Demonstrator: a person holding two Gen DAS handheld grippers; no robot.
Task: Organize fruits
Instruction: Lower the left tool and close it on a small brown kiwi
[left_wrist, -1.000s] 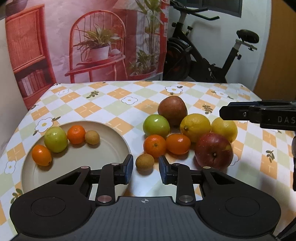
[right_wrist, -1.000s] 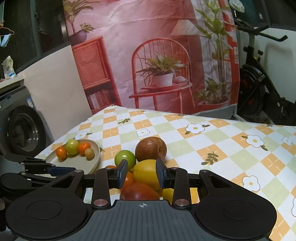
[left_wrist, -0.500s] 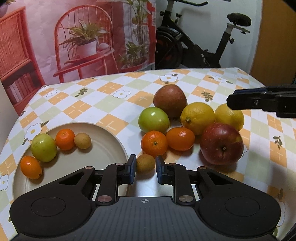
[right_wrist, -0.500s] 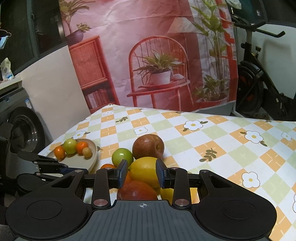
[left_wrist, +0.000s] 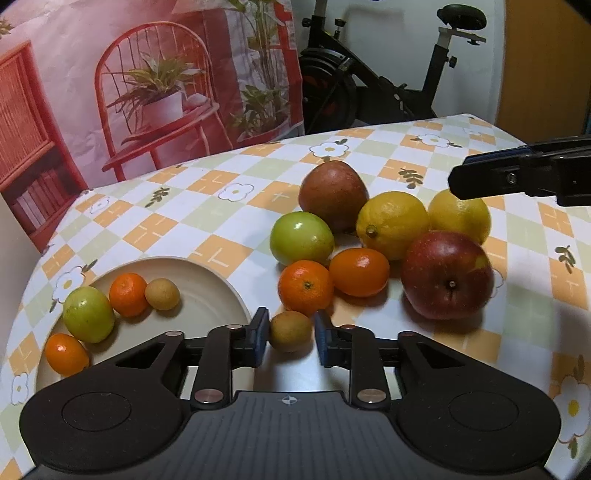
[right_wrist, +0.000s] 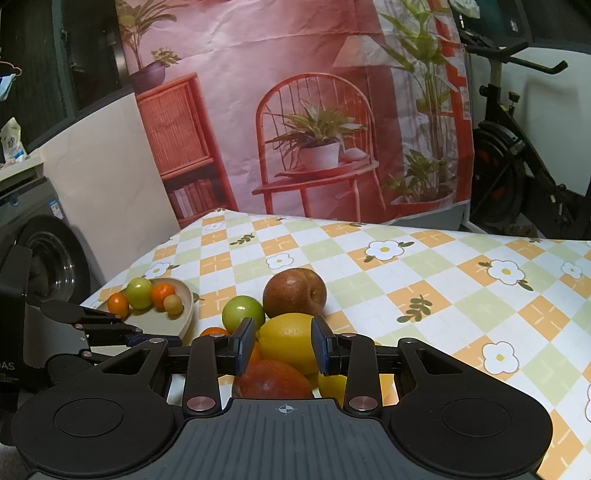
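Left wrist view: the left gripper (left_wrist: 289, 336) sits at lower centre, jaws opening around a small brown fruit (left_wrist: 290, 331) — gaps show on both sides, so nothing is gripped. The plate (left_wrist: 207, 295) at lower left holds 5 fruits; 7 larger ones cluster on the tablecloth (left_wrist: 221, 206) at centre right, likely awaiting sorting.

Right wrist view: the right gripper (right_wrist: 283, 345) hovers above the pile — jaws narrow, empty, the lemon (right_wrist: 286, 341) behind them.

Left claw (left_wrist: 289, 336) jaws opening again round small brown fruit (left_wrist: 290, 331), after brief squeeze.
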